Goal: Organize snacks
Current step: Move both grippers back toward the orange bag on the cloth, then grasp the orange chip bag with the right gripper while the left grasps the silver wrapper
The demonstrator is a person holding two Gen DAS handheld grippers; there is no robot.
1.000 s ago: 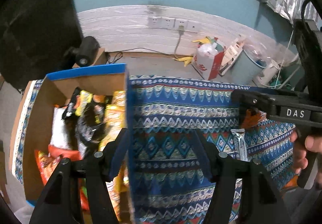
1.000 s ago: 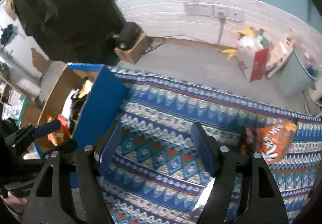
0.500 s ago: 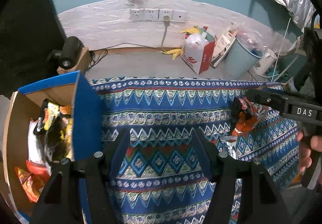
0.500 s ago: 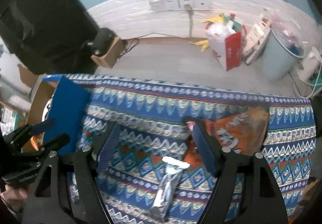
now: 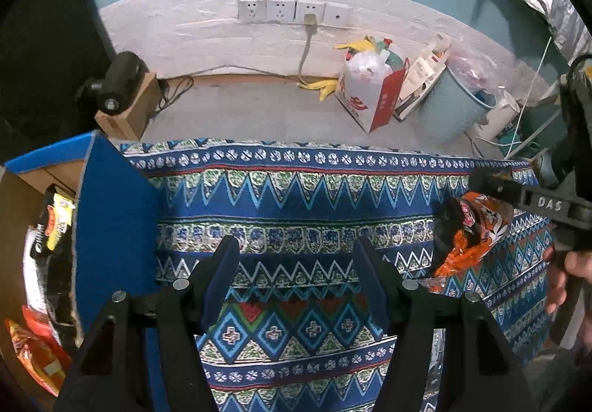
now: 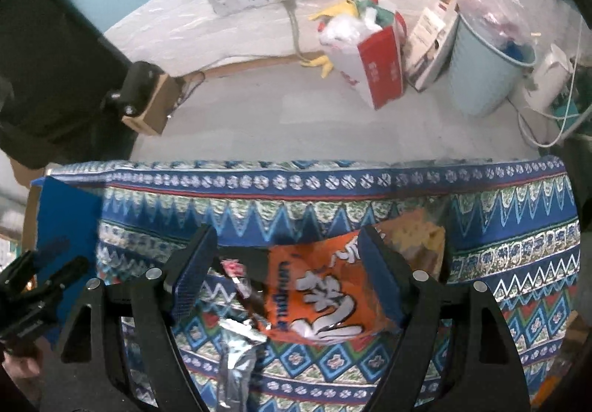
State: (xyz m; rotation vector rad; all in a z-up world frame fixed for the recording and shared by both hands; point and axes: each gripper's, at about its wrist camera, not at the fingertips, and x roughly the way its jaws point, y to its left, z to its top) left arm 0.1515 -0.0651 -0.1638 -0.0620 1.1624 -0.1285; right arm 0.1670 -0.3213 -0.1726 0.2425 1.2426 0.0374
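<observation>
An orange snack bag [image 6: 325, 293] lies on the patterned cloth, and my right gripper [image 6: 286, 256] is open with its fingers on either side of it. A silver foil packet [image 6: 236, 349] lies just in front of the bag, and a small pink-topped packet [image 6: 236, 273] lies beside it. The orange bag also shows in the left wrist view [image 5: 470, 238], with the right gripper [image 5: 492, 186] over it. My left gripper [image 5: 296, 264] is open and empty above the cloth. The blue cardboard box [image 5: 111, 227] at the left holds several snack packs [image 5: 51, 223].
The cloth [image 5: 296, 190] covers the table, whose far edge drops to the floor. Beyond it stand a red and white bag [image 5: 370, 93], a pale blue bin [image 6: 484, 67] and a small wooden box [image 5: 129, 108] by the wall with sockets.
My right gripper has swung right and now straddles the orange bag. My left gripper has moved right, away from the box, out over the cloth. Both stay open.
</observation>
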